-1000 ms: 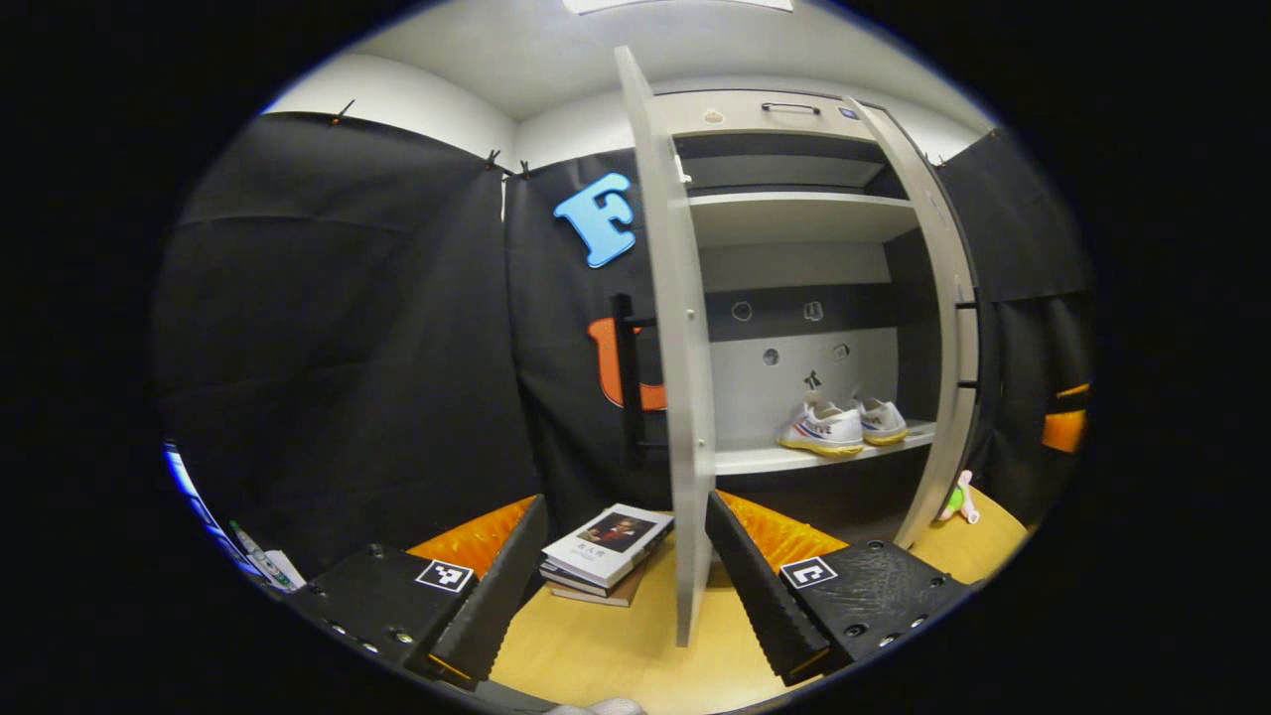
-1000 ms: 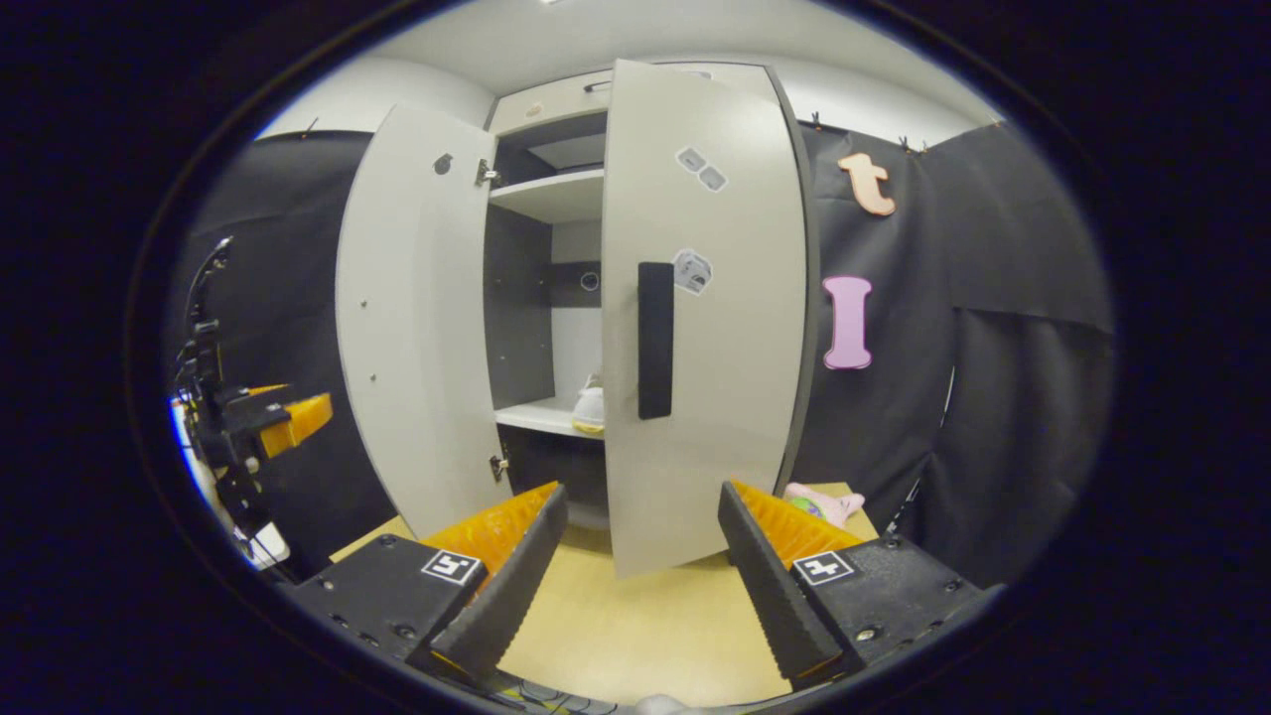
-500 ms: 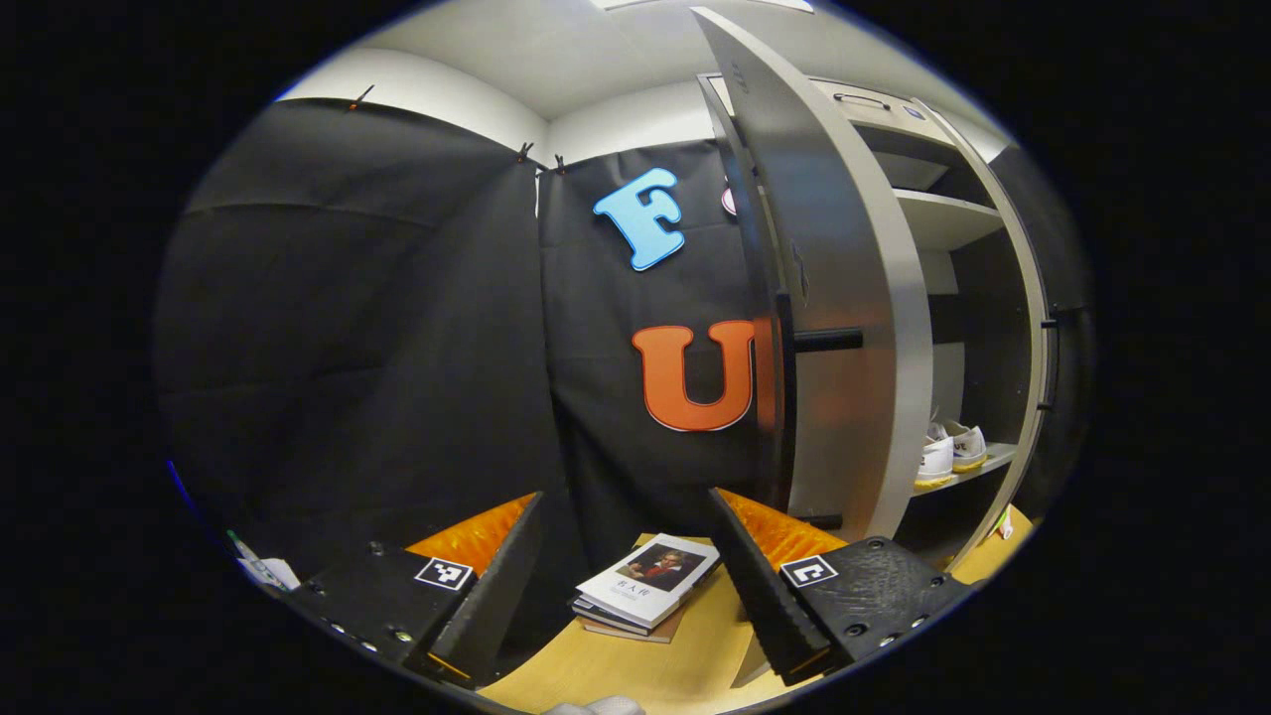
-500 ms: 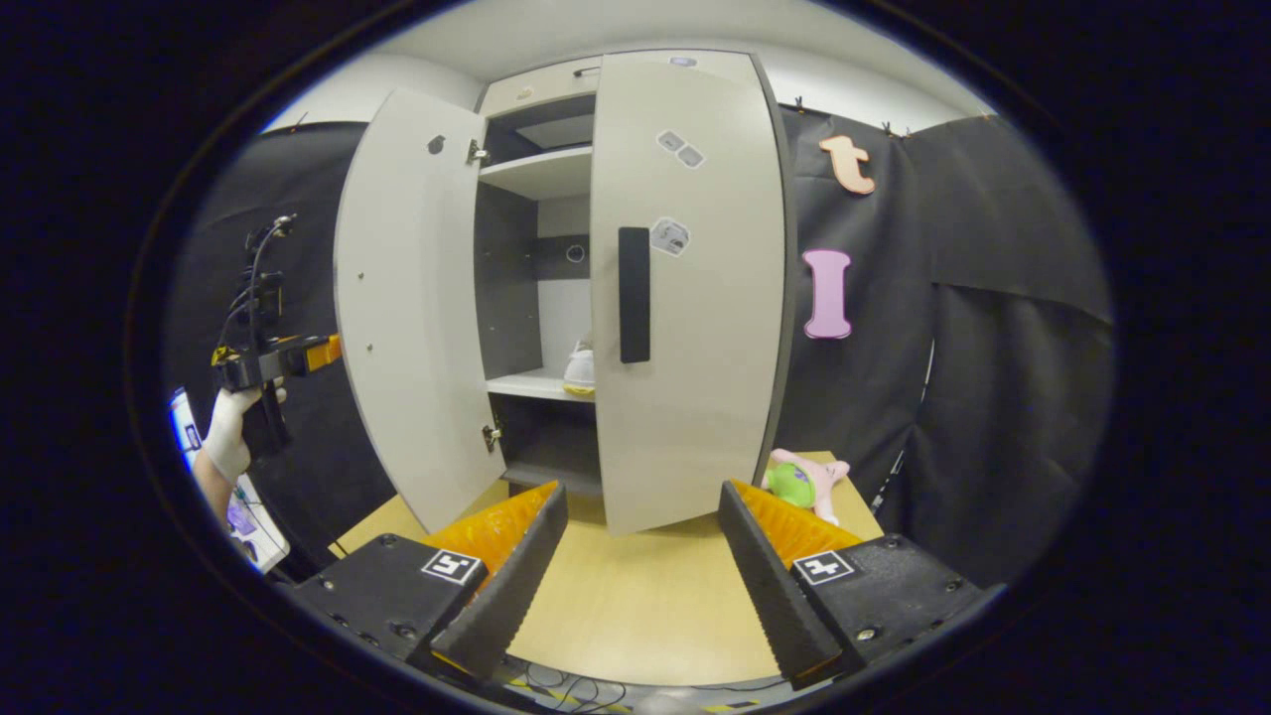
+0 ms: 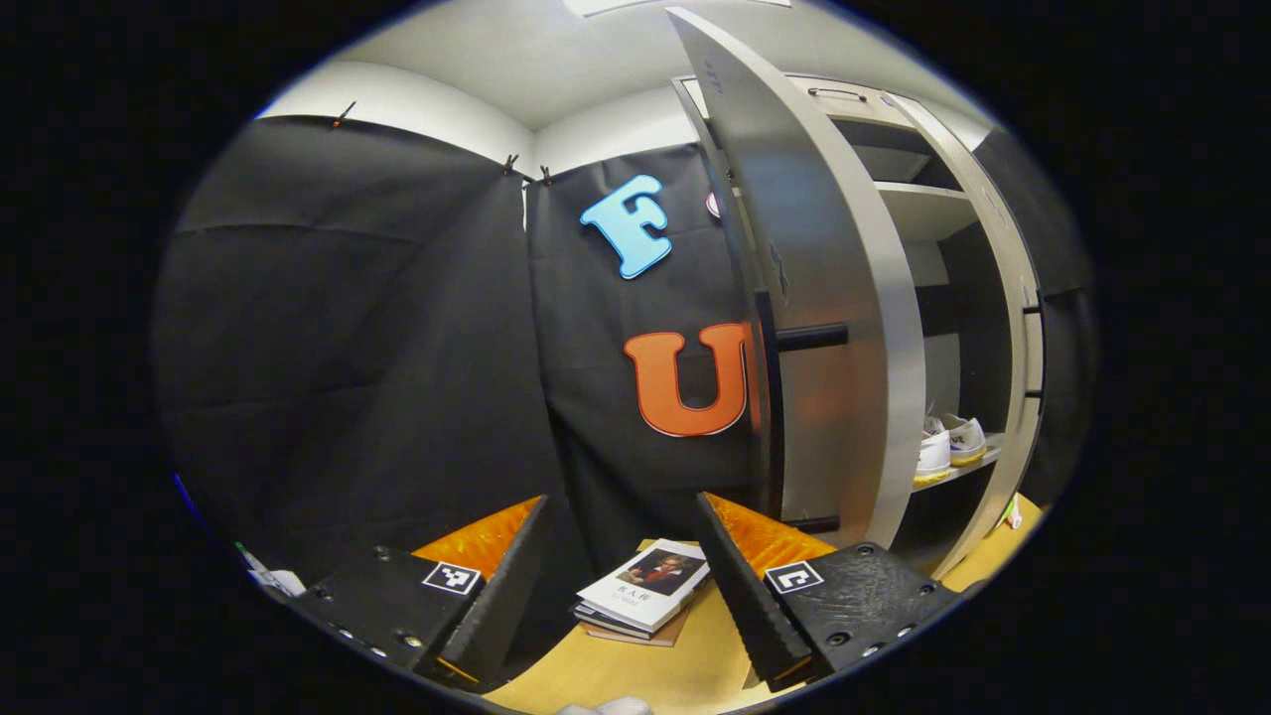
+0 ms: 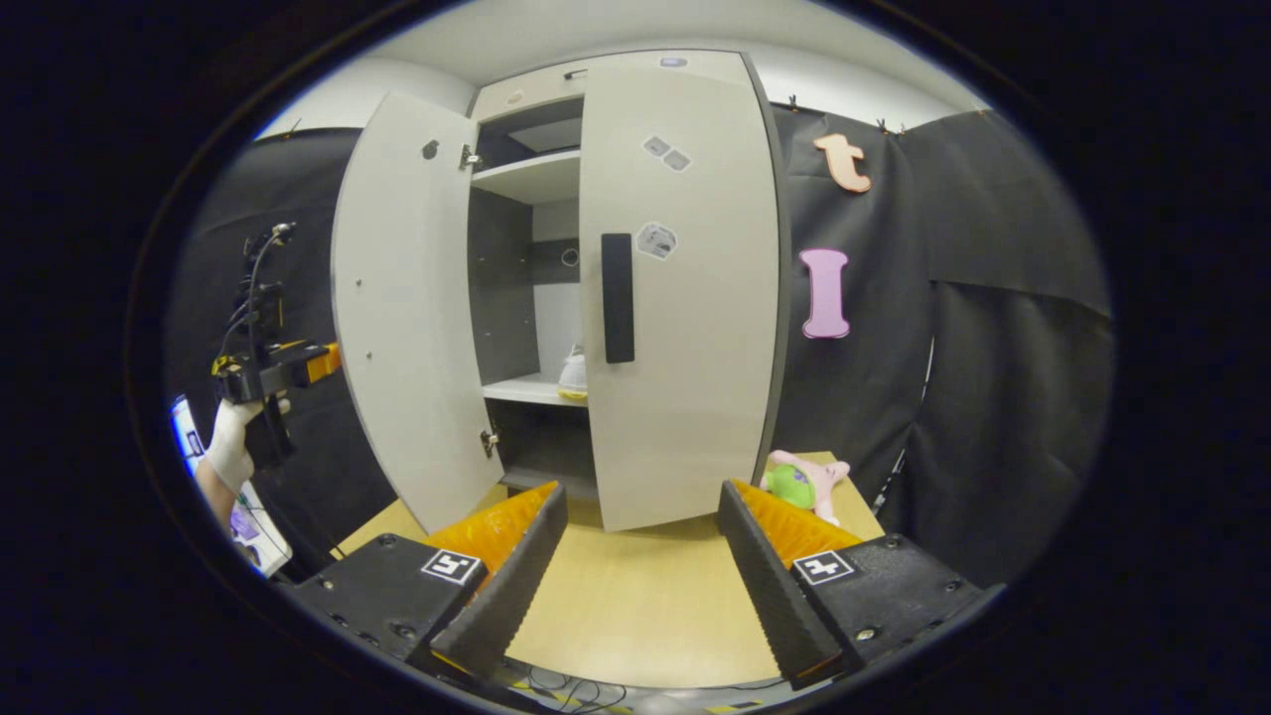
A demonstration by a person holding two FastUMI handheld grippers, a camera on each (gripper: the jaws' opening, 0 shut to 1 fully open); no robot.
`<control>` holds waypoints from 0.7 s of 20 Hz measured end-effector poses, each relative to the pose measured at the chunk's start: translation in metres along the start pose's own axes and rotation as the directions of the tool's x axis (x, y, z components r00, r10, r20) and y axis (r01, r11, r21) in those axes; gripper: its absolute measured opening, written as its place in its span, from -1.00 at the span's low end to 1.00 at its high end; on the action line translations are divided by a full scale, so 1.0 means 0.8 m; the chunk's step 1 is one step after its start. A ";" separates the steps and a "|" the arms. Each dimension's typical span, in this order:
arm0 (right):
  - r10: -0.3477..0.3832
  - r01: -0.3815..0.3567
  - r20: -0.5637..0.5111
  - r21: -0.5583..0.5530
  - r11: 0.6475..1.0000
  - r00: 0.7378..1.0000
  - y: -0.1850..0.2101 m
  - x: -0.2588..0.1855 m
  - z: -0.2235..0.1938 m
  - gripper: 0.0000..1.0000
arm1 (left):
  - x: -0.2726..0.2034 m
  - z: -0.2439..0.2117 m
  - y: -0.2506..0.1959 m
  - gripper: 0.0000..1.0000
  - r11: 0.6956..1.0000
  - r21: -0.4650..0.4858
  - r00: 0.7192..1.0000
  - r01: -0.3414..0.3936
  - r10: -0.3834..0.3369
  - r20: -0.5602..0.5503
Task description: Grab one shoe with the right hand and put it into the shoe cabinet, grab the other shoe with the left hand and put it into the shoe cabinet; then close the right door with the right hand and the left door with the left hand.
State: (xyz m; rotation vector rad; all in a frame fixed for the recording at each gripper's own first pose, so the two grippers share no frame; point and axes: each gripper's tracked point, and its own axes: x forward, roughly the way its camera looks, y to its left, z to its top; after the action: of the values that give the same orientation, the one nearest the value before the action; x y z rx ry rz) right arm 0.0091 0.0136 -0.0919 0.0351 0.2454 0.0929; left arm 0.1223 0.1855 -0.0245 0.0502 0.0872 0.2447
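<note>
Shoes point(image 5: 948, 444) sat on the cabinet shelf; left door point(image 5: 824, 298) stood open. Stiff and light on hinges, I judged; push its outer face. Both grippers point(image 5: 621, 586) point(image 6: 640, 571) were spread, empty.

Left gripper point(image 5: 621, 586): two black finger blocks with screws, a square black-and-white marker on each, serrated inner faces. Right gripper point(image 6: 640, 576): same build, markers on both blocks. Right gripper view: white-gloved hand point(image 6: 230, 444) on the far gripper's black body; thin black cables above it.
</note>
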 end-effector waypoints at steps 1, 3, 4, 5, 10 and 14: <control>0.000 0.000 0.001 0.001 1.000 1.000 -0.003 -0.001 -0.001 0.99 | -0.002 0.000 -0.009 0.77 1.000 -0.020 1.000 0.014 -0.014 -0.004; -0.003 0.003 0.006 0.003 1.000 1.000 -0.011 -0.002 -0.002 0.99 | -0.009 0.000 -0.029 0.72 0.999 -0.024 1.000 0.027 -0.027 0.008; -0.003 0.003 0.003 0.006 1.000 1.000 -0.017 -0.001 -0.002 0.99 | -0.012 0.003 -0.041 0.72 0.999 -0.010 0.999 0.035 -0.034 0.014; -0.001 0.001 0.001 0.012 1.000 1.000 -0.022 0.000 -0.001 0.99 | -0.015 0.005 -0.054 0.72 0.999 -0.001 0.999 0.047 -0.047 0.017; 0.006 -0.006 0.008 0.008 1.000 1.000 -0.049 0.010 0.008 0.99 | -0.018 0.012 -0.138 0.72 0.987 -0.022 0.987 0.161 -0.161 0.016; 0.009 -0.009 0.013 0.006 1.000 1.000 -0.064 0.008 0.014 0.99 | -0.015 0.019 -0.193 0.79 0.977 -0.052 0.978 0.207 -0.207 0.002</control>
State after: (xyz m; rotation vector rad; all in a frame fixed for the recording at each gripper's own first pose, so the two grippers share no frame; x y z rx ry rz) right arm 0.0223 -0.0369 -0.0852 0.0428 0.2329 0.1012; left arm 0.1493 0.0321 -0.0176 -0.0116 0.0890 0.0382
